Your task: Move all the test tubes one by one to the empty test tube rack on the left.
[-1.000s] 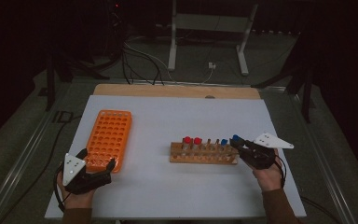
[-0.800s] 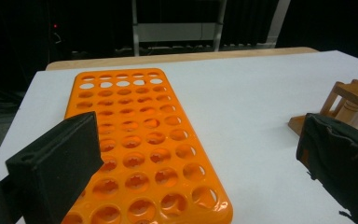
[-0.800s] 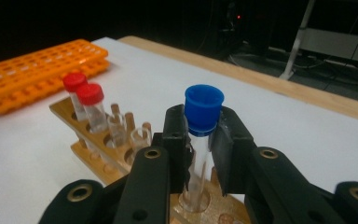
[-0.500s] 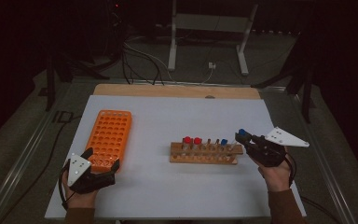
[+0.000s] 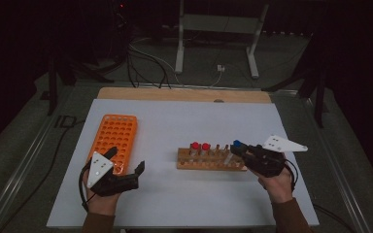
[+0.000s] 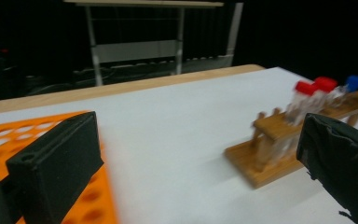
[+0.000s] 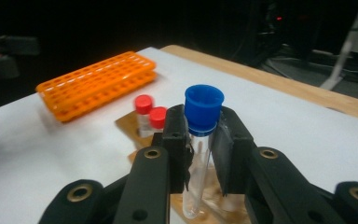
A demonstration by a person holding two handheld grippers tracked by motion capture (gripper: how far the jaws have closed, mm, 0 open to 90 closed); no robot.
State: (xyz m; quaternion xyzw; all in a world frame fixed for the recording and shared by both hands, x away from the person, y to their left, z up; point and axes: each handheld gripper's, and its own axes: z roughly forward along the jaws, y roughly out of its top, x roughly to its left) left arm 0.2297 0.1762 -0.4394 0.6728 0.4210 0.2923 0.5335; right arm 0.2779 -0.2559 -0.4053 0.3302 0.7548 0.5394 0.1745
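A clear test tube with a blue cap [image 7: 204,108] [image 5: 236,144] stands upright between the pads of my right gripper [image 7: 199,144] [image 5: 239,151], which is shut on it just above the right end of the wooden rack [image 5: 209,160] [image 7: 130,125]. Two red-capped tubes [image 5: 199,147] [image 7: 150,115] [image 6: 314,87] stand in that rack. My left gripper [image 5: 126,165] [image 6: 196,149] is open with nothing between its jaws, low over the table beside the near end of the orange tube rack [image 5: 113,141] [image 6: 9,135] [image 7: 98,81].
A white mat [image 5: 184,126] covers the table, with a wooden strip [image 5: 184,94] along the far edge. A metal stand [image 5: 218,29] and cables lie on the dark floor beyond. Bare mat separates the two racks.
My right gripper has lifted the blue-capped tube up out of the wooden rack's right end. My left gripper has slid right along the near end of the orange rack.
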